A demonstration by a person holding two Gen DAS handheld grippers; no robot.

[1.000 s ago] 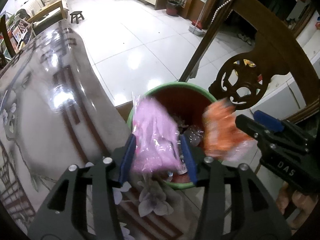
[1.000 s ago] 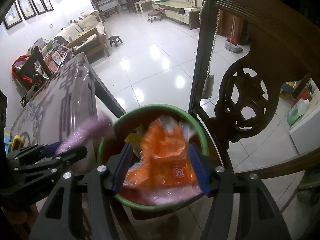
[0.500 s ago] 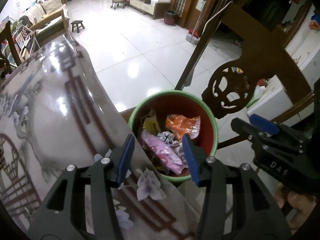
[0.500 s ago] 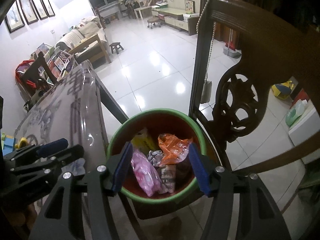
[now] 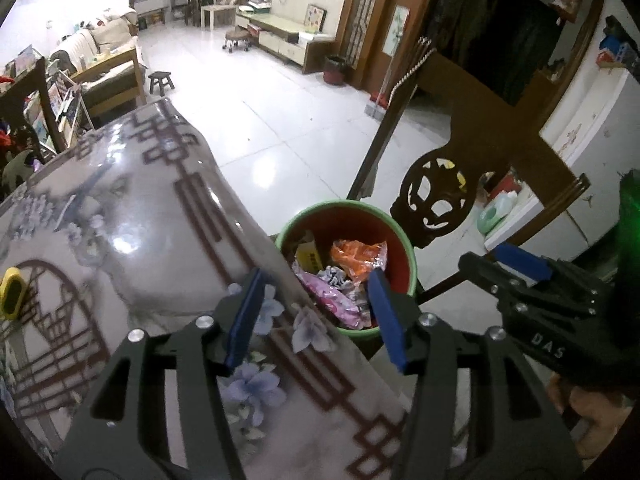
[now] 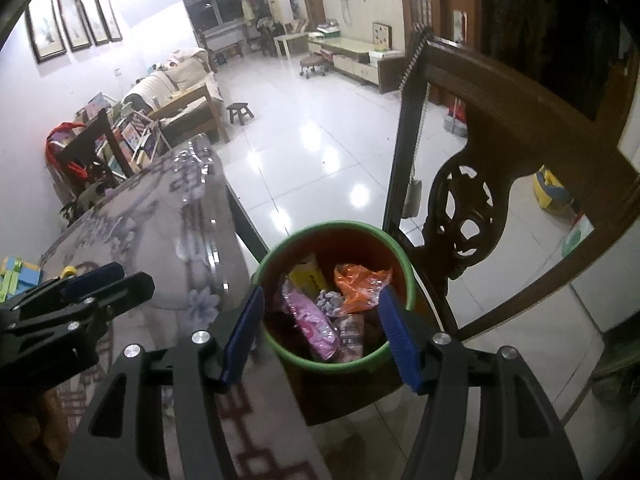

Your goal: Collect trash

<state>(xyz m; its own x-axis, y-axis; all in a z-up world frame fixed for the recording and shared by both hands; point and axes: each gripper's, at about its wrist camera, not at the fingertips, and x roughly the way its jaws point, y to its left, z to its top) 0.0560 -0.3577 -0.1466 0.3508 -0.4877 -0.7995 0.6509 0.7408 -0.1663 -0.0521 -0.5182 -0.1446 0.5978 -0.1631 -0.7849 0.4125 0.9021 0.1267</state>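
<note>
Worktop [image 5: 132, 240]: glossy covering printed with brown fretwork and pale blue flowers, strong ceiling glare; a small yellow object [image 5: 9, 292] lies near its left edge in the left wrist view.

Room: white tiled floor [image 6: 320, 148], sofa [image 6: 176, 80] and small stool [image 6: 240, 112] beyond, four framed pictures [image 6: 72, 24] on the left wall, wall television at the far end.

Carved dark wooden chair [image 6: 464, 216]: stands just beside the bin, its pierced round back panel to the bin's right.

Bin [image 6: 280, 350]: round, green rim, red-brown inside, upright with mouth facing up, placed below the worktop's edge between worktop and chair.

Trash in bin: pink wrapper [image 6: 310, 320], long axis running from the far left wall toward the near rim; orange wrapper [image 6: 358, 286], crumpled, on the far right side; yellow packet [image 6: 308, 274] leaning at the back; further small wrappers between them.

Left gripper [image 5: 314, 318]: above the worktop's edge and bin; jaws spread and opening, nothing between them.

Right gripper [image 6: 322, 336]: above the bin; jaws spread and opening, nothing held.
</note>
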